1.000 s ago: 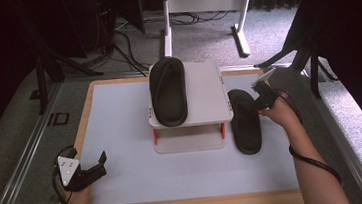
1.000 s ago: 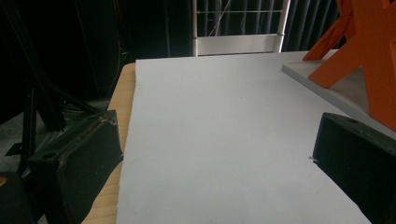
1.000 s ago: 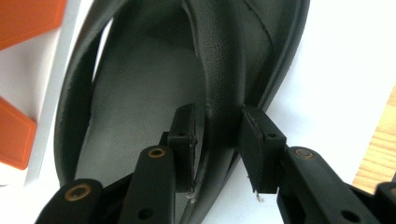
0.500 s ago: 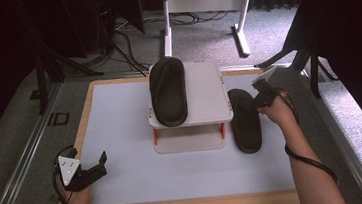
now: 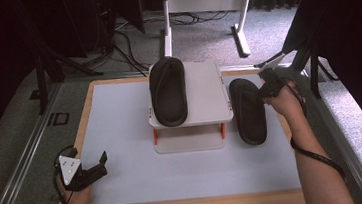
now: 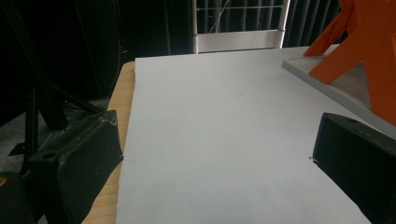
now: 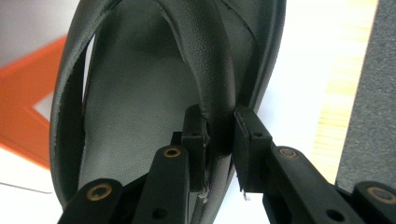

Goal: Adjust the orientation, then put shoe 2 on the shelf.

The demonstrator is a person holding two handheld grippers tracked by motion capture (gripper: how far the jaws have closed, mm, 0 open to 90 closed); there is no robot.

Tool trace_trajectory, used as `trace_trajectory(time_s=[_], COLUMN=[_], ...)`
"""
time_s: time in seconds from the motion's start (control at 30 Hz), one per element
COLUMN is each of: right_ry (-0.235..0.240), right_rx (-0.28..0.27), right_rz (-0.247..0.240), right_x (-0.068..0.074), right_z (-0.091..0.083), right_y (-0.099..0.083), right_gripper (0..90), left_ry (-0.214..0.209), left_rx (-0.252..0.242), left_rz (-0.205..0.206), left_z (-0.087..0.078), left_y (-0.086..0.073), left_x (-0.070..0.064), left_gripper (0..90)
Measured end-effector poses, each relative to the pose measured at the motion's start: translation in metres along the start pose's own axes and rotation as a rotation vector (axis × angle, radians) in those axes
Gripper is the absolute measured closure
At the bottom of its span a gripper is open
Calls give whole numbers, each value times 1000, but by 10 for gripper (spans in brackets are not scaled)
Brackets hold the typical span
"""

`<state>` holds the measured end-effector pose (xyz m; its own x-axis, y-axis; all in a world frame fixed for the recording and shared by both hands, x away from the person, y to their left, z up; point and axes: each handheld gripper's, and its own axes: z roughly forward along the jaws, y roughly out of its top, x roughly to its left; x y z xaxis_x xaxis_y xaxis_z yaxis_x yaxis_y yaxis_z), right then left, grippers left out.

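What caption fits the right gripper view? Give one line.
Right tool pinches the strap of a black sandal lying on the table.

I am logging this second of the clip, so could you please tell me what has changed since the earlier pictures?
Nothing has visibly changed. The right gripper stays clamped on the strap of the sandal beside the stand, and the left gripper still rests open at the table's near left corner.

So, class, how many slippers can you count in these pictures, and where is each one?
2. One slipper lies on top of the small white stand; the other slipper lies on the table beside it, its strap pinched by the right gripper.
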<state>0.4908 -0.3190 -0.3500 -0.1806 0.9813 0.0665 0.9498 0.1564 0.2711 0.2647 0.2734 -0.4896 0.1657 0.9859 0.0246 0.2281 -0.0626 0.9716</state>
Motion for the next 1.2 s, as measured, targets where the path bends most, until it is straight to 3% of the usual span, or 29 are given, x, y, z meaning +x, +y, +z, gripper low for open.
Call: trace_trajectory(time_s=[0.33, 0.57, 0.73, 0.9, 1.2], right_ry=[-3, -12, -20, -2, 4], right_rx=[-30, -50, -86, -95, -57], right_rz=[4, 11, -13, -34, -67], right_x=[-2, 5, 22, 39, 75], right_z=[-40, -74, -97, -108, -114], right_y=[4, 12, 17, 22, 36], right_gripper=[762, 763, 762, 762, 764], left_ry=[3, 2, 0, -3, -7], left_rx=[-1, -3, -7, -3, 2], left_rz=[-2, -2, -5, -7, -1], left_z=[0, 0, -1, 0, 0], left_y=[0, 0, 0, 0, 0], left_x=[0, 0, 0, 1, 1], left_gripper=[9, 9, 9, 9, 9])
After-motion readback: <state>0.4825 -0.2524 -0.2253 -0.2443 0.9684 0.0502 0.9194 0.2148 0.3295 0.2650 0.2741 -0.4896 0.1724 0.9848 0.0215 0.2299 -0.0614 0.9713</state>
